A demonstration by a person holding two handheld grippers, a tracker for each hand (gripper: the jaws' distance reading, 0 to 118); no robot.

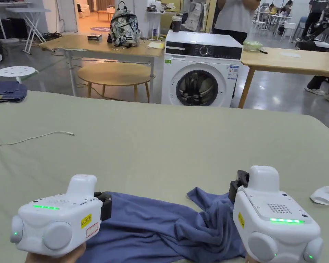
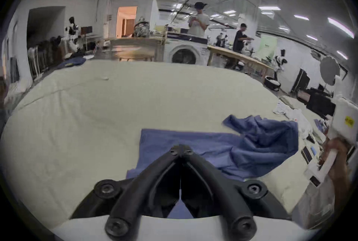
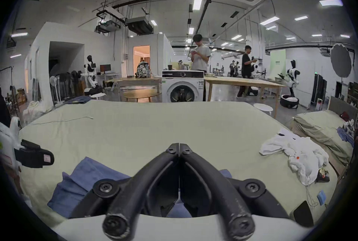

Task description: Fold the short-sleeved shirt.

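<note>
While we look down:
Shirt (image 1: 153, 229): blue, rumpled on worktop (image 1: 167, 143), near edge cut off.
Left claw (image 2: 180, 148): jaws together, gripping nothing.
Right claw (image 3: 179, 147): same.

A white cable (image 1: 33, 137) trails in from the bed's (image 1: 167, 143) left edge, and a crumpled white cloth (image 1: 326, 196) lies at its right edge. Folded denim (image 1: 6, 91) sits at the far left corner; beyond the far edge stands a washing machine (image 1: 199, 68).
</note>
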